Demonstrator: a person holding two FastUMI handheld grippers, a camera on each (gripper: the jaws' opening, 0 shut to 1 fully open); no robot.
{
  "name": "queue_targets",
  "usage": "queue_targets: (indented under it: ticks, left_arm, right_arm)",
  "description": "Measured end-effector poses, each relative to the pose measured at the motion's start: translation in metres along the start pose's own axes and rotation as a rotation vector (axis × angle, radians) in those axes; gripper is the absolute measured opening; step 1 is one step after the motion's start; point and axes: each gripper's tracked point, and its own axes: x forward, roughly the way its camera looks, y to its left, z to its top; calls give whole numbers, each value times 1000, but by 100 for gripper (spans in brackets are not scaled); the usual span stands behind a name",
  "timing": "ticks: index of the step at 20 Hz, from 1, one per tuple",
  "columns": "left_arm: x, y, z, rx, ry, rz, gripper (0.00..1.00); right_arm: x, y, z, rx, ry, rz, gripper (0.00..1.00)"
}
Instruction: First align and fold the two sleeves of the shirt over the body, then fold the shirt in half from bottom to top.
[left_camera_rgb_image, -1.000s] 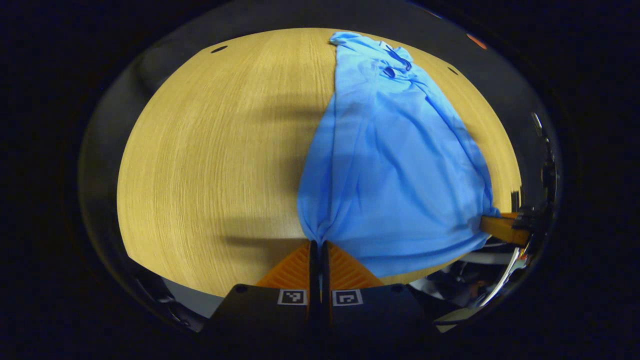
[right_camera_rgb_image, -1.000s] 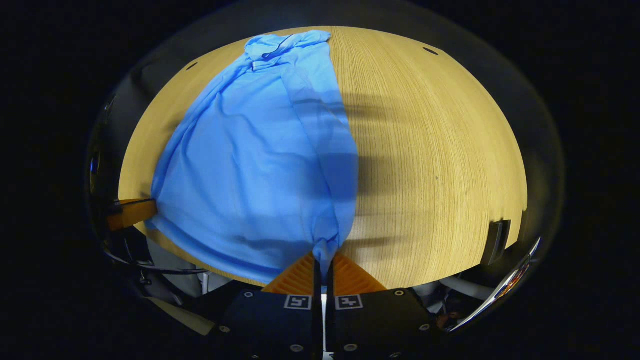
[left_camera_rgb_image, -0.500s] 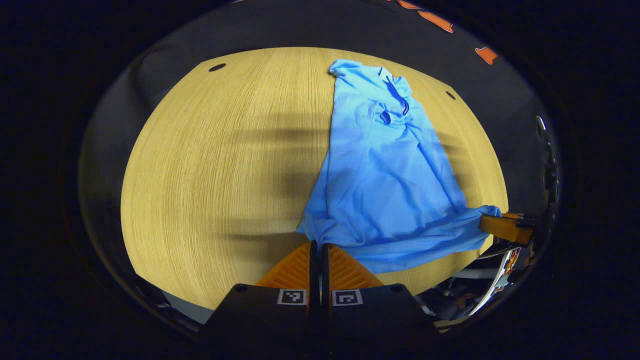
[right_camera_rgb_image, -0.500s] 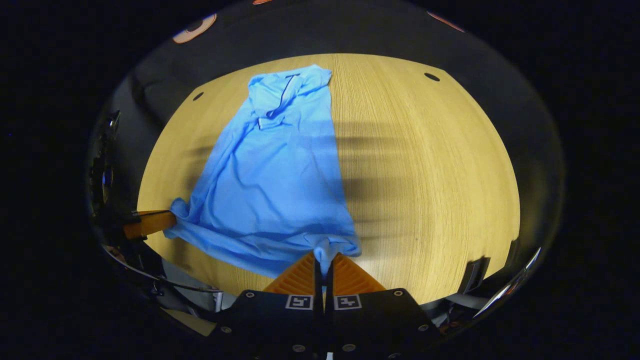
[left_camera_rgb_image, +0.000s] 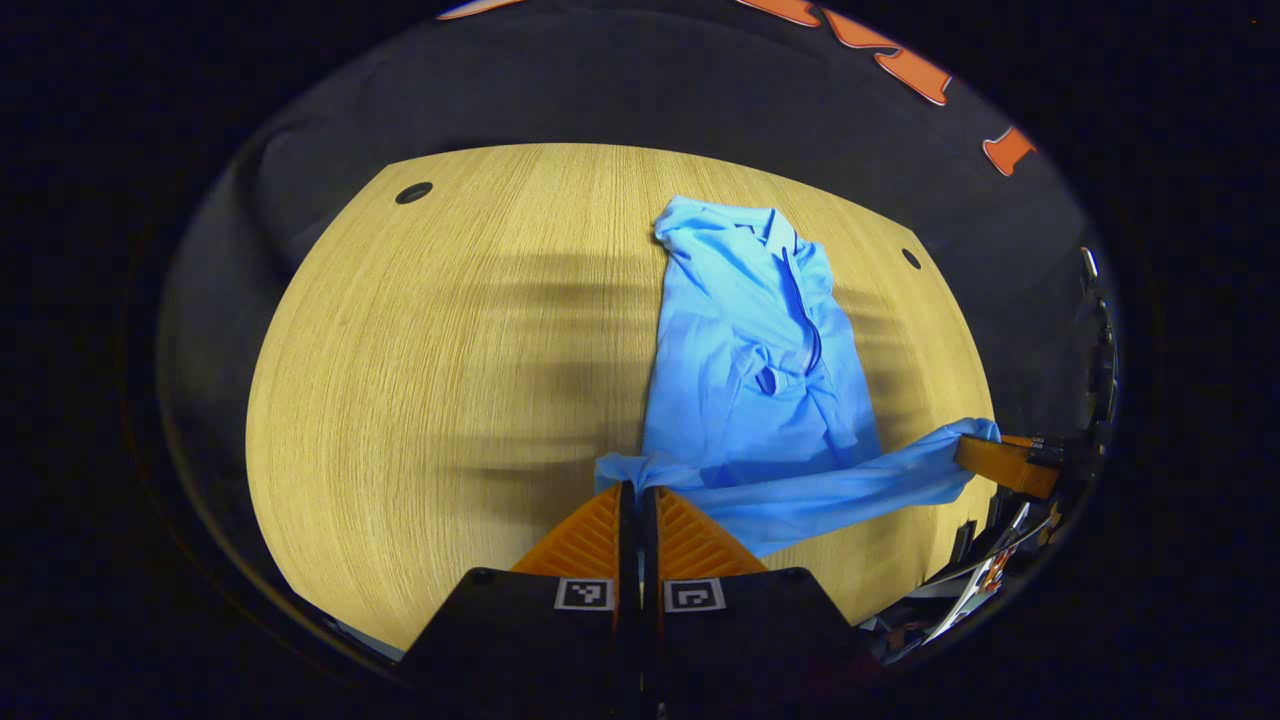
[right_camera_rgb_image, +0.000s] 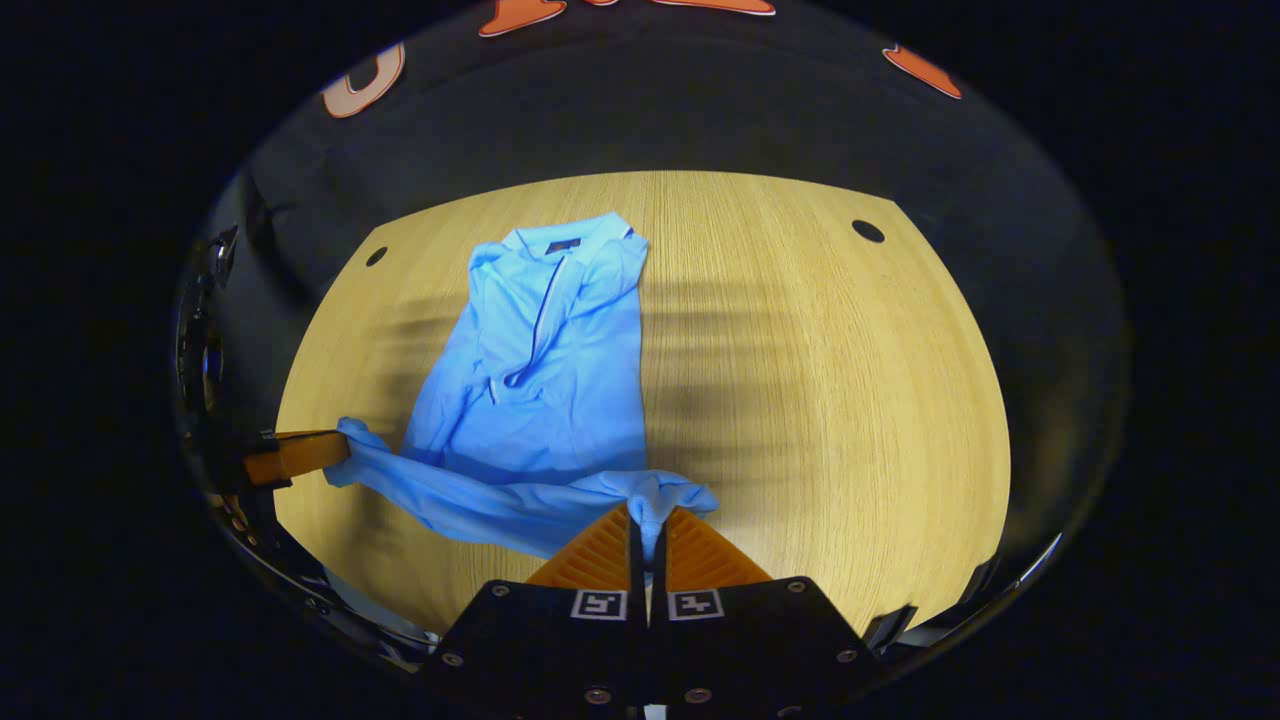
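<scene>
— Where is the blue shirt (left_camera_rgb_image: 745, 340)?

— It lies on the wooden surface (left_camera_rgb_image: 450, 350), collar at the far end. Its near edge is lifted off the wood.

— What are the tongs doing?

— The left tongs (left_camera_rgb_image: 632, 492) pinch one near corner tight. The right tongs (right_camera_rgb_image: 647, 515) pinch the other corner. The edge hangs stretched between them.

A light wooden table (left_camera_rgb_image: 420, 380) is lying under banded shadows. Small dark round holes (right_camera_rgb_image: 868, 231) are sitting near its far corners, with black cloth hanging behind it.
</scene>
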Motion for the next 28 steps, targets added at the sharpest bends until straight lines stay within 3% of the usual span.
queue_targets:
  ticks: [5, 13, 21, 22, 24, 25, 26, 27, 28]
  left_arm:
    - [16, -1, 60, -3, -28, 14, 5]
    - [58, 6, 158, -12, -87, 55, 5]
    - [108, 23, 204, 73, -136, 153, 7]
    - [114, 25, 209, 83, -153, 158, 14]
    - [114, 30, 220, 102, -198, 187, 27]
    - [113, 31, 224, 113, -217, 190, 40]
    - [107, 32, 227, 117, -235, 190, 59]
    - [102, 33, 230, 120, -250, 192, 78]
    - [91, 35, 232, 122, -270, 205, 96]
  right_arm:
    - [13, -5, 69, -37, -52, 7, 1]
    - [63, -15, 154, 9, -79, 41, 1]
    - [131, -26, 175, 52, -70, 6, 4]
    - [135, -24, 181, 52, -92, 11, 8]
    - [135, -28, 192, 57, -140, -9, 27]
    - [134, -29, 193, 62, -154, -12, 43]
    - [132, -27, 194, 71, -156, -5, 56]
    - [128, -27, 192, 82, -150, 2, 76]
    - [124, -27, 191, 91, -152, 0, 82]
